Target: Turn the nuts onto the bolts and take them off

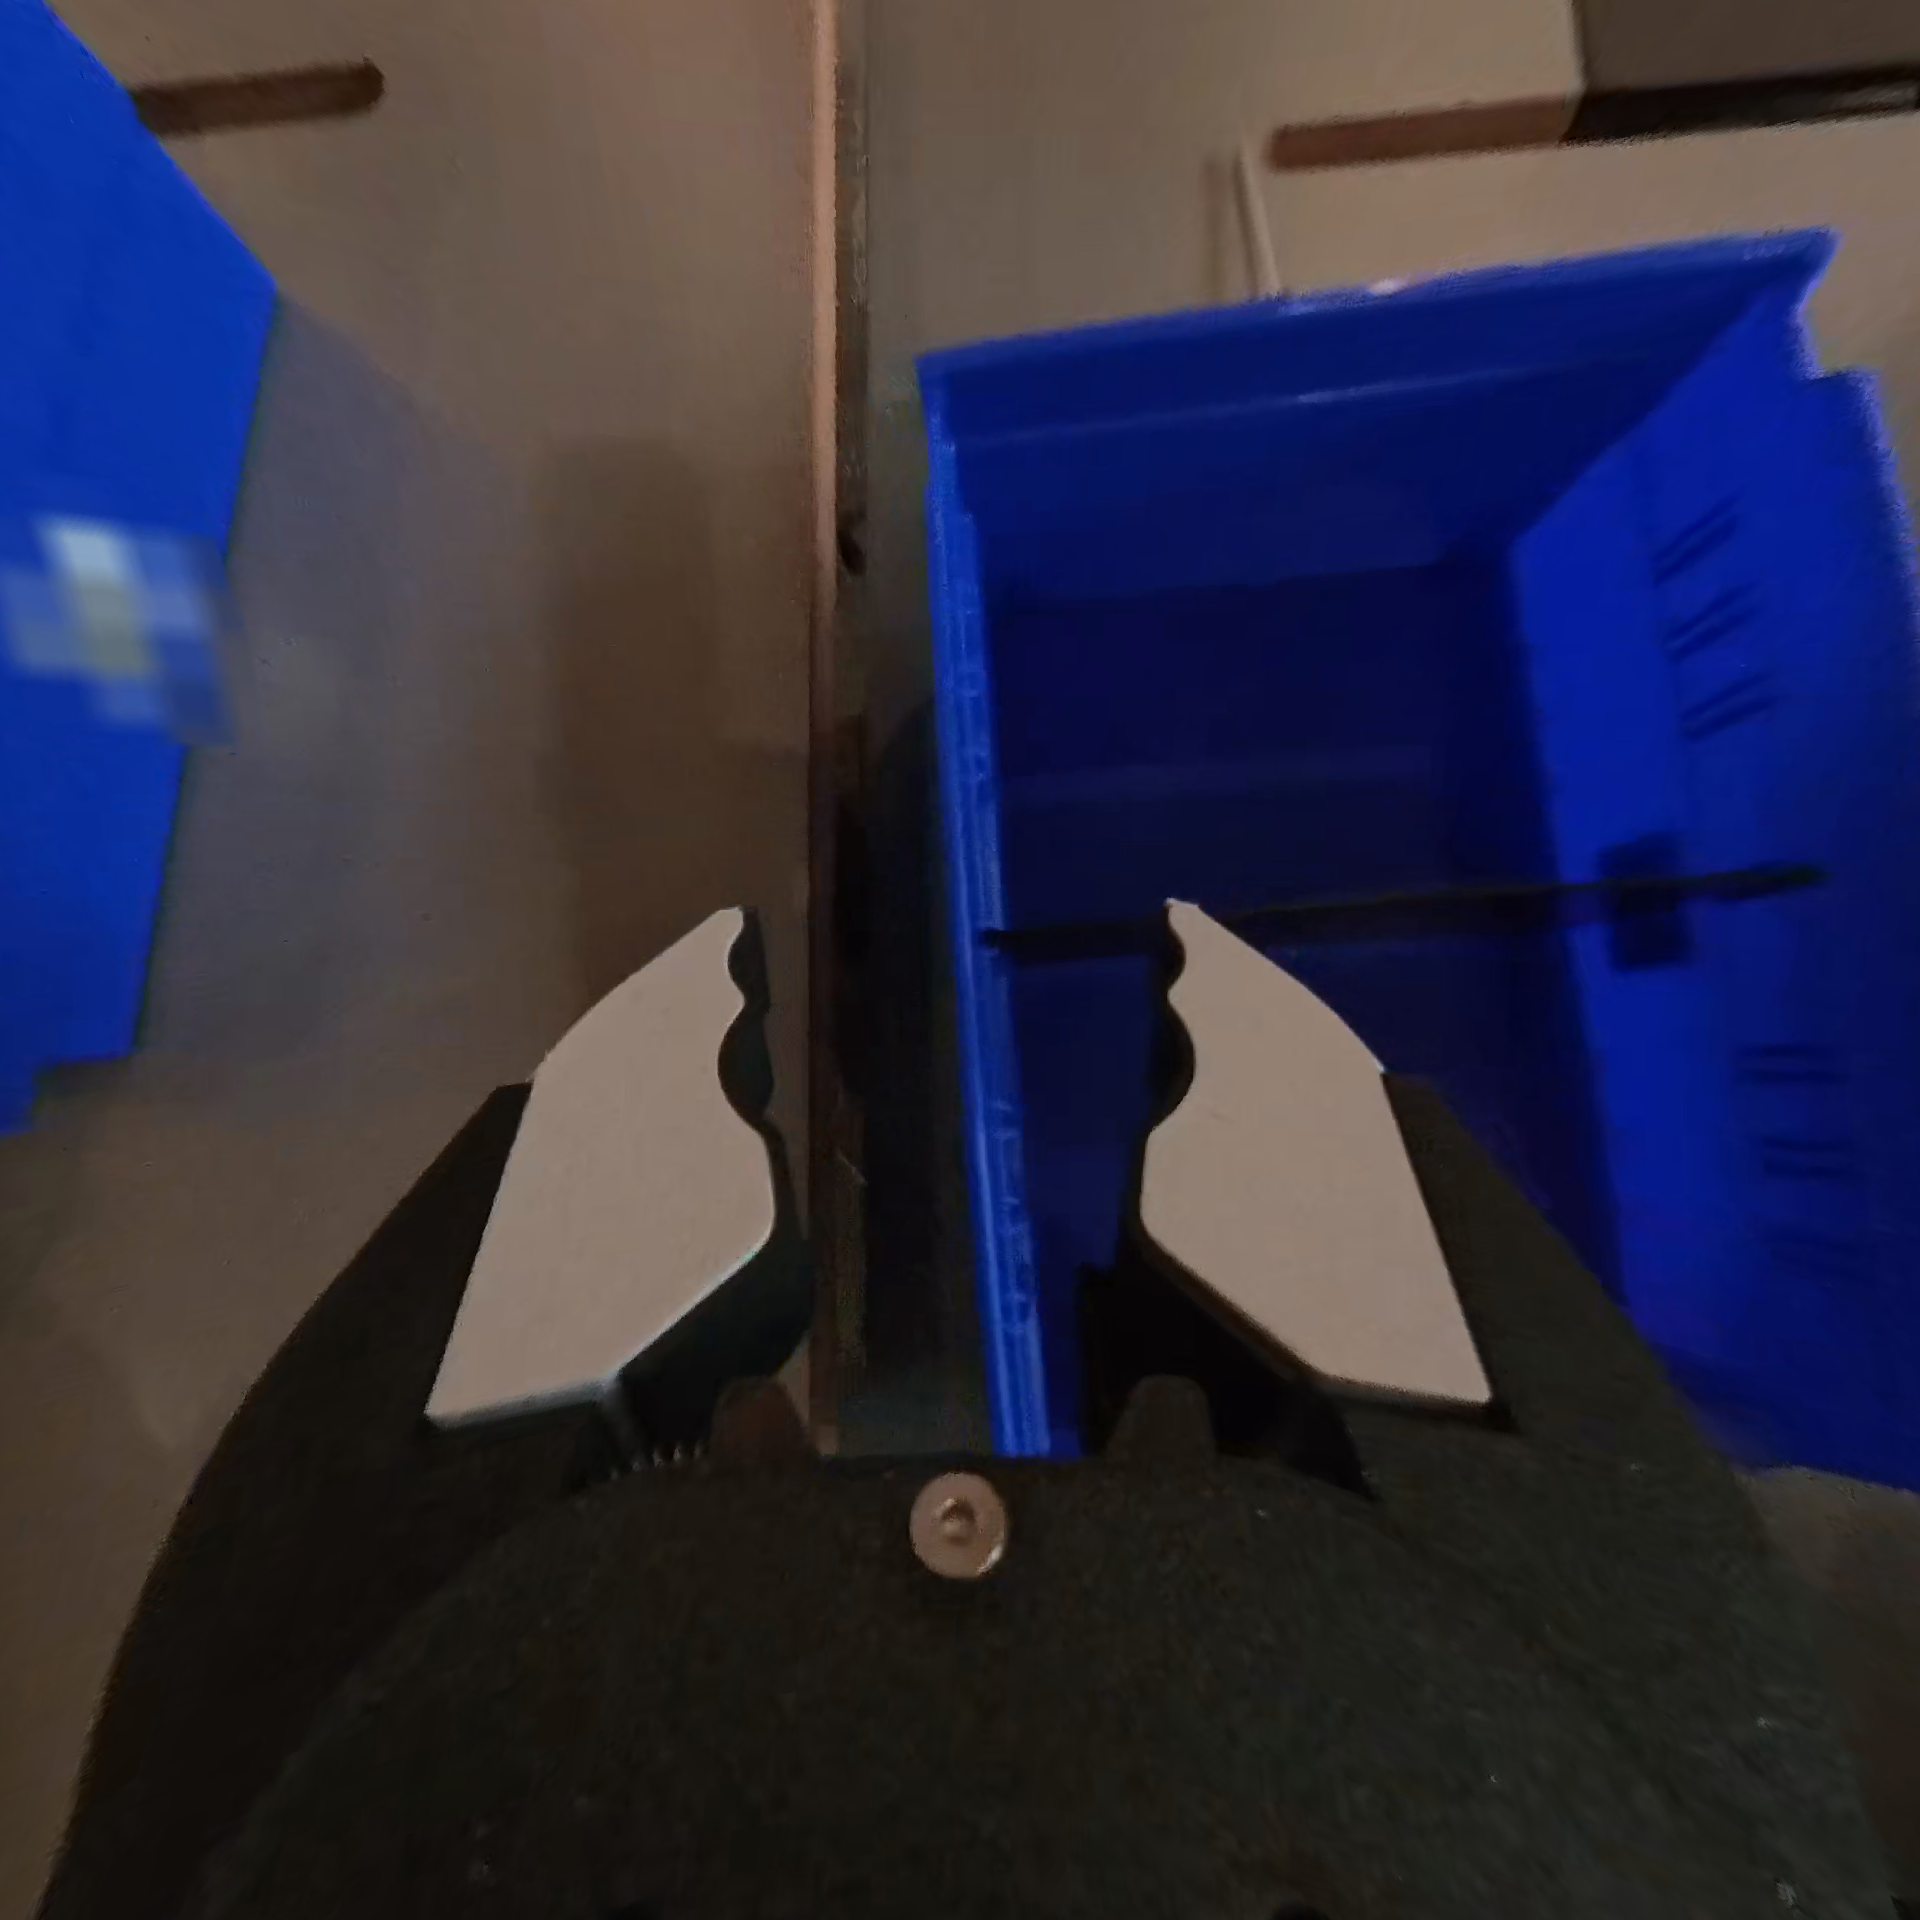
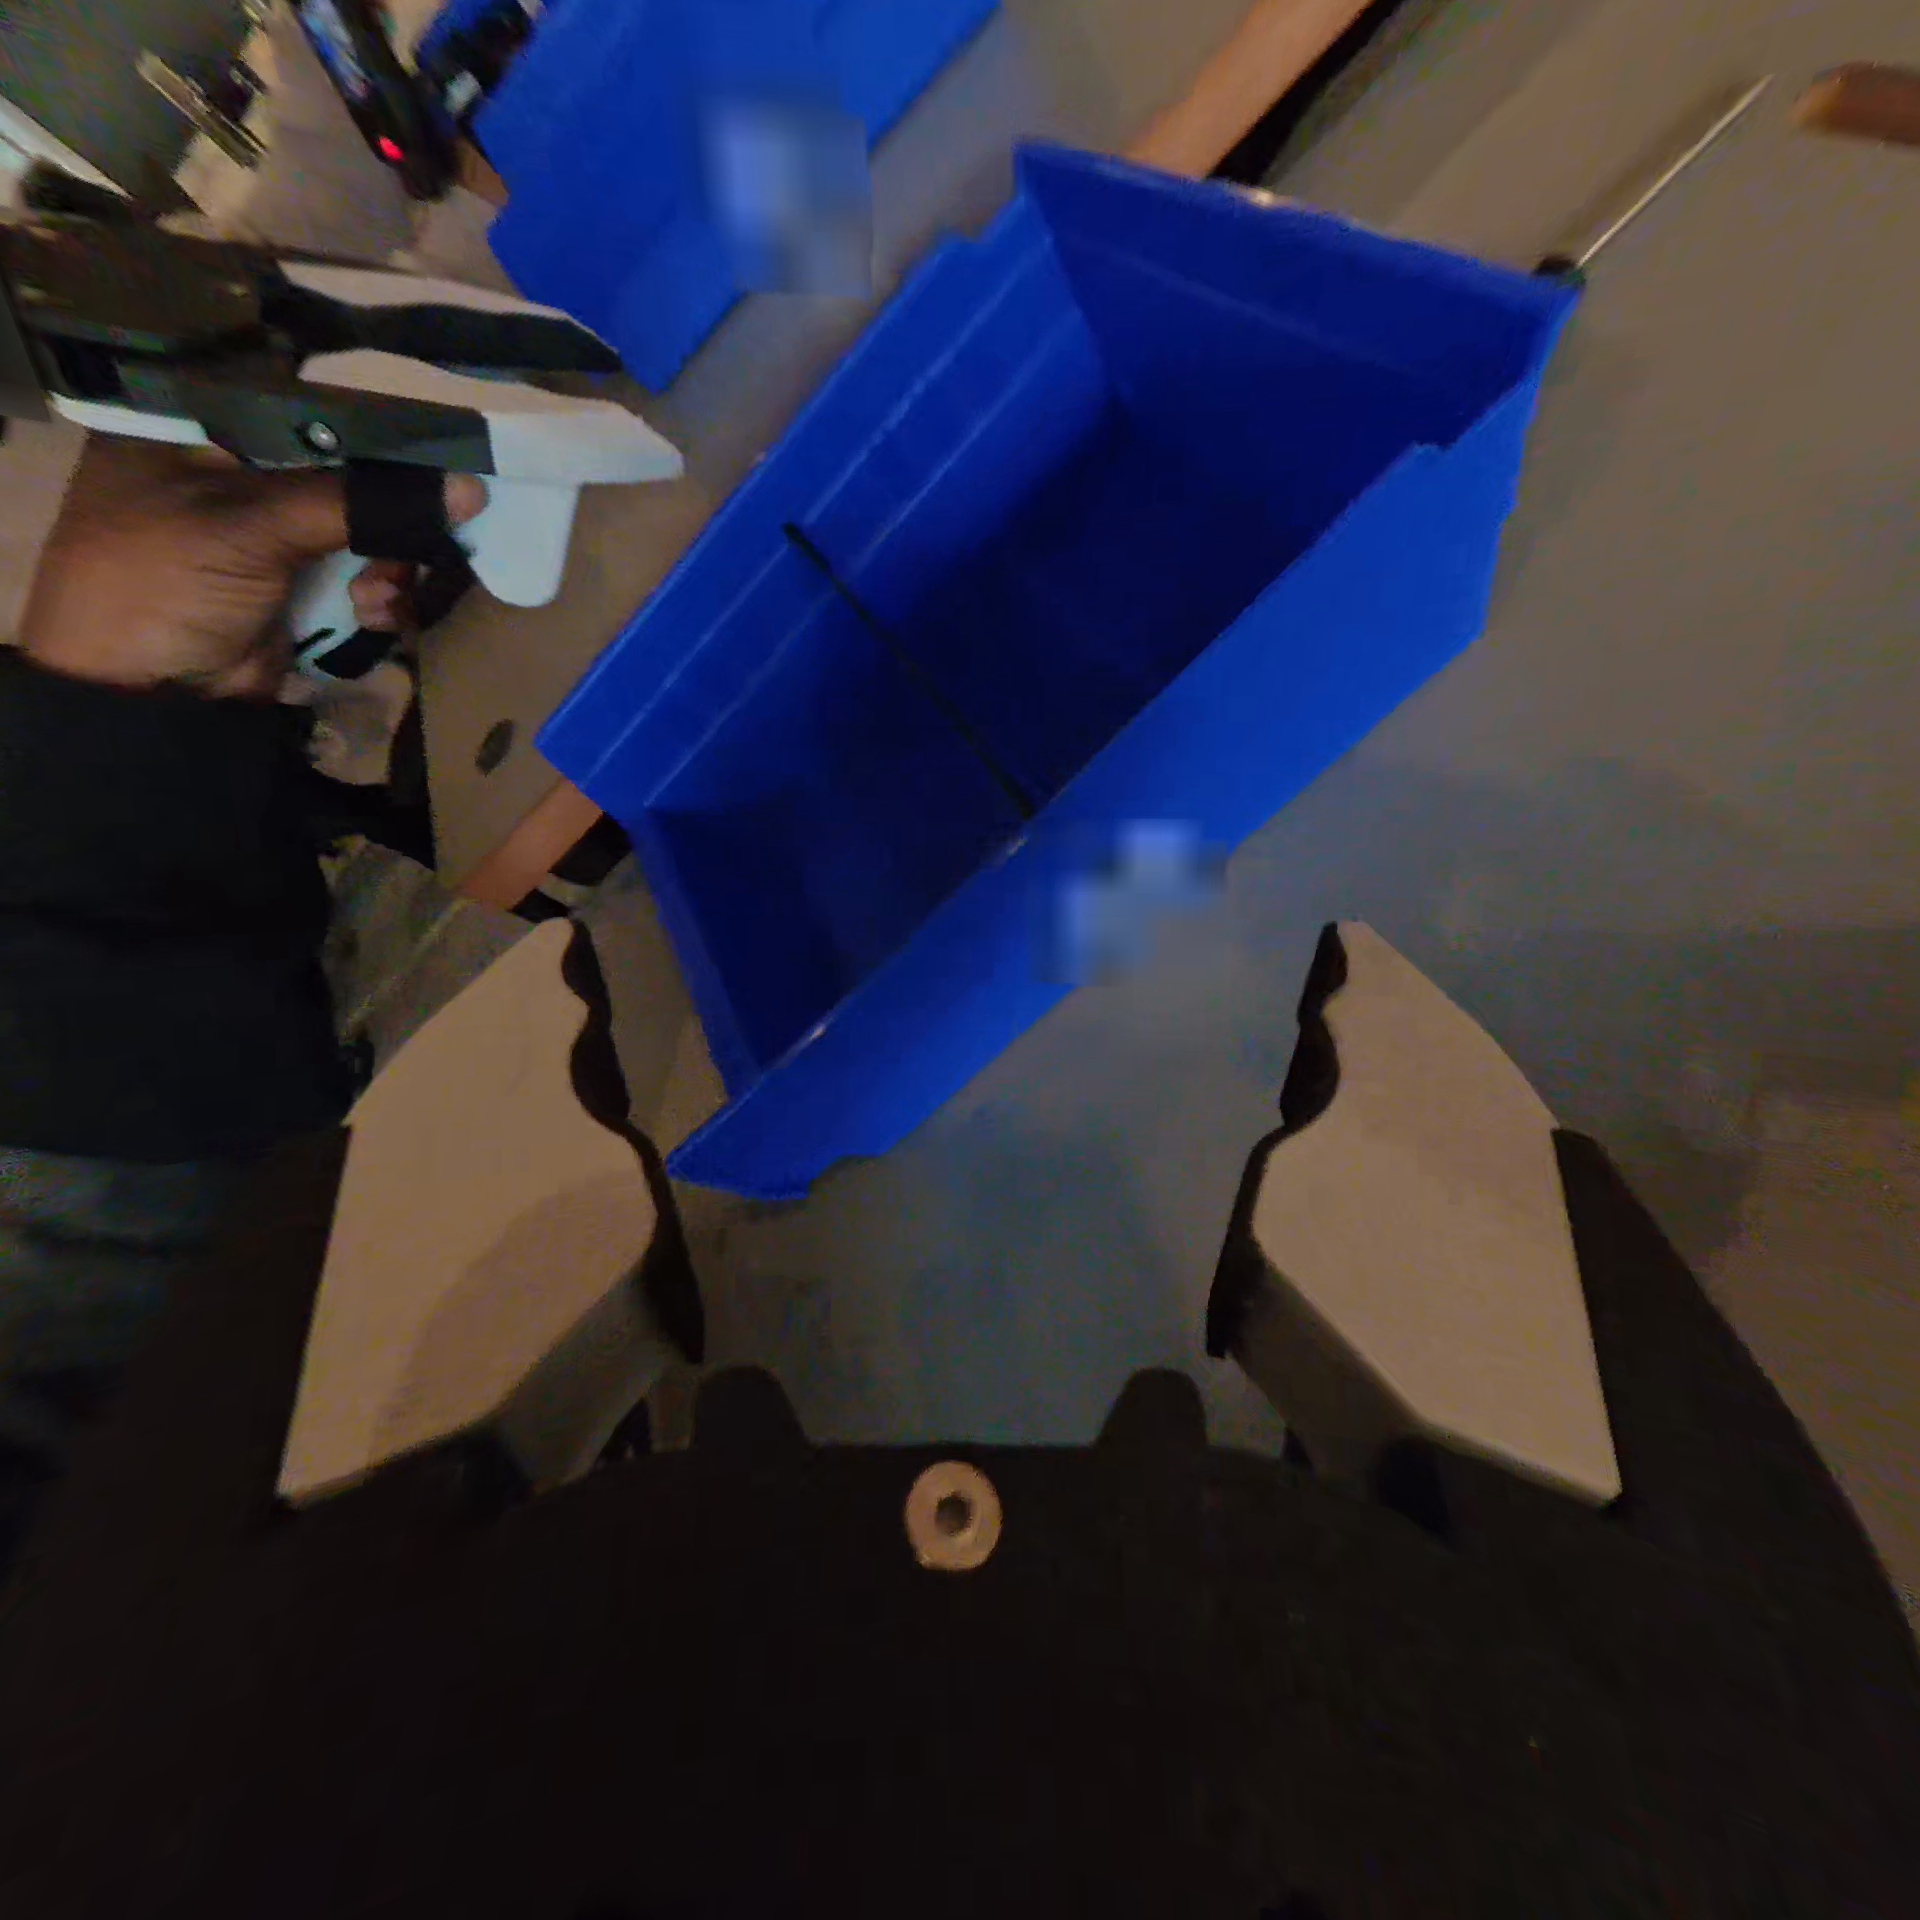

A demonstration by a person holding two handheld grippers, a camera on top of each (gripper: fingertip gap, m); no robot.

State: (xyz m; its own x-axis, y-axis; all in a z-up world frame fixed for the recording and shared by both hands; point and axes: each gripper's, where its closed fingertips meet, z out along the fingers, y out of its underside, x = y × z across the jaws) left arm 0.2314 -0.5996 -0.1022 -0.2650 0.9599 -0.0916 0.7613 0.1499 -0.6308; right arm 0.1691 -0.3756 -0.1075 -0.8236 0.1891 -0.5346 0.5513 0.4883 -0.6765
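Observation:
No nut or bolt shows in either view. A blue open bin (image 1: 1351, 727) stands on the table with a thin black tie across its opening; it looks empty. It also shows in the right wrist view (image 2: 1039, 582). My left gripper (image 1: 961, 914) is open and empty, its right finger over the bin's near left rim. My right gripper (image 2: 951, 935) is open wide and empty, just short of the bin's near corner. The left gripper (image 2: 582, 395), held in a hand, shows at the left of the right wrist view.
A second blue bin (image 1: 94, 520) stands to the left, also seen in the right wrist view (image 2: 665, 177). A dark gap (image 1: 847, 623) runs between two grey table tops. The person's dark sleeve (image 2: 145, 883) is at the left. A thin metal rod (image 2: 1673, 177) lies behind the bin.

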